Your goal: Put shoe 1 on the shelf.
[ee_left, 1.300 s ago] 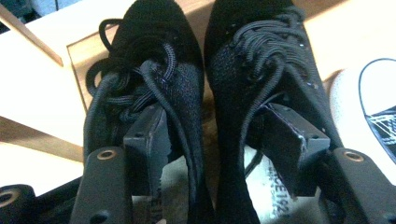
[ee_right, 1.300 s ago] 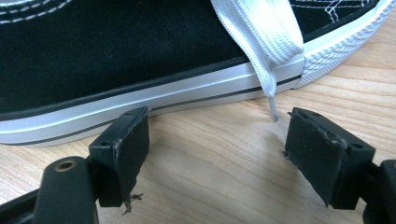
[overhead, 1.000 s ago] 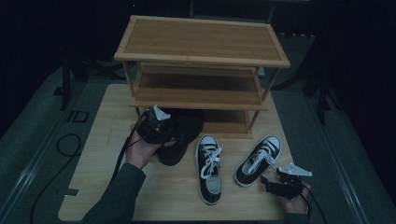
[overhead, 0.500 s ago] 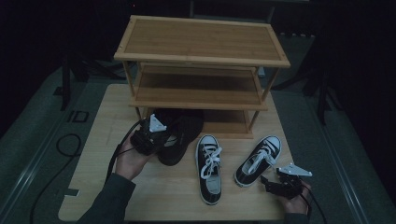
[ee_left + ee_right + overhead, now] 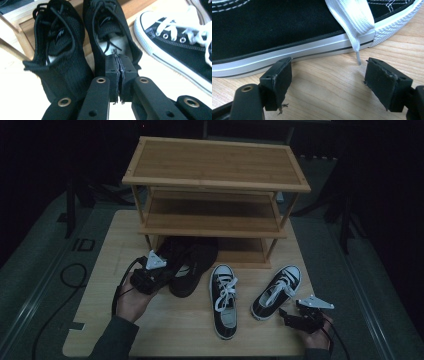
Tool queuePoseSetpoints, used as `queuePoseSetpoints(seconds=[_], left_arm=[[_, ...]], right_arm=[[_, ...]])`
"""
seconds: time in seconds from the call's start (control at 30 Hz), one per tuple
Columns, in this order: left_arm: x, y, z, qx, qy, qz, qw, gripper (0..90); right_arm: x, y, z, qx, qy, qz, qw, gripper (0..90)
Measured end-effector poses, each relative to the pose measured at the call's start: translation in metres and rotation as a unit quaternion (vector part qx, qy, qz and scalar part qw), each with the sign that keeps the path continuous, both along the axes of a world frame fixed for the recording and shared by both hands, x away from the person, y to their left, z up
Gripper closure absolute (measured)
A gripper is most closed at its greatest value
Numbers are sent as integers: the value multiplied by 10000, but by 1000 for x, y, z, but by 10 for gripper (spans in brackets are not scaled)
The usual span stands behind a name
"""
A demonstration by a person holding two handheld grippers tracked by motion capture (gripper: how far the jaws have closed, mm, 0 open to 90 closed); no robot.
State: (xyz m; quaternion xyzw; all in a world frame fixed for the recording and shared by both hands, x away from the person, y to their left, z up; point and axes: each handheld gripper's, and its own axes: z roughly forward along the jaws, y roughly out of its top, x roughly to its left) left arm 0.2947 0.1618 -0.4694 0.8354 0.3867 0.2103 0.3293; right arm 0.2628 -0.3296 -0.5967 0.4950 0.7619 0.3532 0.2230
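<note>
Your left gripper (image 5: pixel 119 75) moves nearer, toward you, since a second ago. Jaws just closed, now pinch heel edge of right black shoe (image 5: pixel 110 37). Shoe lies by rack (image 5: pixel 215 215) bottom shelf. Looks ready to lift. Right gripper (image 5: pixel 328 82) jaws wide apart, hold nothing, beside sneaker (image 5: pixel 287 30).

The left hand-held gripper (image 5: pixel 161 272) lay in the person's left hand (image 5: pixel 131 296), whose dark-sleeved forearm came in from the bottom edge and slanted up to the right. Its jaws had just been closing, and in the left gripper view the two black pads stood pressed flat together with nothing seen between them. The right hand-held gripper (image 5: pixel 286 314) sat low in the right hand (image 5: pixel 316 336) near the bottom right, pointing left, its jaws spread wide apart and bare.
</note>
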Motion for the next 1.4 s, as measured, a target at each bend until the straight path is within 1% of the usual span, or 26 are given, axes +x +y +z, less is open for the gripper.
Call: queuePoseSetpoints(seconds=[0.1,0.3,0.43,0.47,0.5,0.7,0.73,0.77,0.83,0.97,1.1,1.27,1.3,1.33,1.4], left_arm=[[0,1,-8,74,106,30,9999,899],[4,1,-28,96,358,35,9993,900],[7,-1,-43,151,516,42,9985,900],[7,-1,-43,151,516,42,9985,900],[8,-3,-50,205,584,47,9981,900],[9,-8,-68,348,735,57,9967,900],[8,-7,-69,309,717,57,9969,900],[8,-7,-69,296,739,68,9968,900],[9,-7,-71,429,740,102,9963,900],[9,-7,-79,529,842,88,9950,900],[11,-9,-86,571,936,84,9939,900],[11,-9,-88,592,987,54,9933,900],[11,-10,-88,653,1006,22,9928,900],[11,-11,-90,668,1024,1,9925,900],[10,-12,-90,641,1002,1,9929,900]], right_arm=[[0,0,0,-6,-2,5,10000,215],[0,0,0,-3,-1,4,10000,215],[0,0,0,-3,-3,5,10000,215],[0,0,0,-3,-3,5,10000,215],[0,0,0,-3,-2,6,10000,215],[0,0,0,-3,-2,5,10000,215],[0,0,0,-3,-2,5,10000,215],[0,0,0,-2,-2,5,10000,215],[0,0,0,-2,-2,4,10000,215],[0,0,0,-3,-2,5,10000,214],[0,0,0,-3,-1,5,10000,215],[0,0,0,-3,0,5,10000,215],[0,0,0,-2,0,4,10000,215],[0,0,0,-3,-1,5,10000,215],[0,0,0,-3,-1,5,10000,215]])
